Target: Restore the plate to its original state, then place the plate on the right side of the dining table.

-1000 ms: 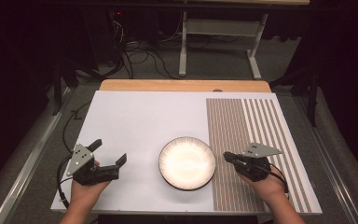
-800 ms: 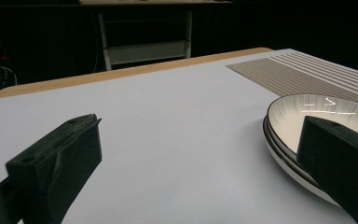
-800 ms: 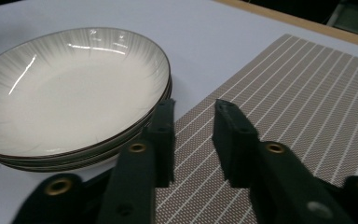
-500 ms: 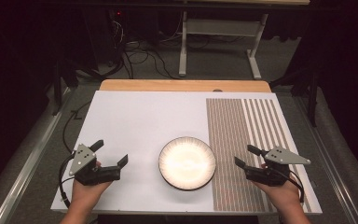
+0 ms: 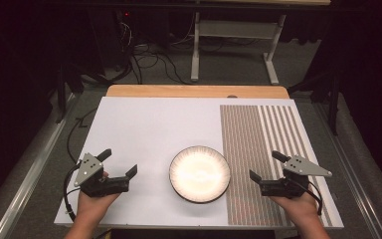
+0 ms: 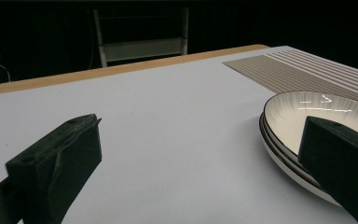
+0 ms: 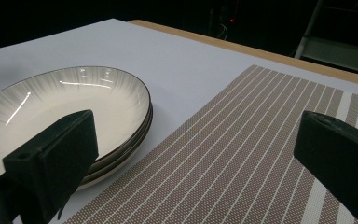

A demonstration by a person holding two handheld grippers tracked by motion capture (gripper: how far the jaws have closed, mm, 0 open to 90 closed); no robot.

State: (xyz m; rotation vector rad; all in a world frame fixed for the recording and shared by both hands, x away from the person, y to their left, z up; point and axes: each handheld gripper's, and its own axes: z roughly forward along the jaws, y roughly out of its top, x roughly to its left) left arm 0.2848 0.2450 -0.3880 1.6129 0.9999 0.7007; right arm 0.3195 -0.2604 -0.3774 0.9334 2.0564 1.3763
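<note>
Item: stack of plates point(image 5: 199, 174), white with dark rims, lower centre of the high view, on the white board point(image 5: 149, 129) just left of the striped brown placemat point(image 5: 258, 149); from above it reads as one plate, but the right gripper view point(image 7: 70, 116) shows layered rims of at least two, exact count not clear. Item: left gripper point(image 5: 120, 164), lower left of the high view, held in a hand point(image 5: 92, 204) cut off by the bottom edge; jaws wide apart, nothing between them, near the plates' left edge but apart from them. In its own view point(image 6: 200, 154) the right-hand jaw covers part of the plates' point(image 6: 303, 121) near rim. Item: right gripper point(image 5: 266, 167), lower right of the high view, over the placemat, hand point(image 5: 298, 206) partly cropped below; its jaws have just been opening and now stand wide, empty, with bare placemat point(image 7: 242, 154) between them. Background: floor, cables and a metal stand point(image 5: 234, 35) at upper centre, mostly lost in darkness.
</note>
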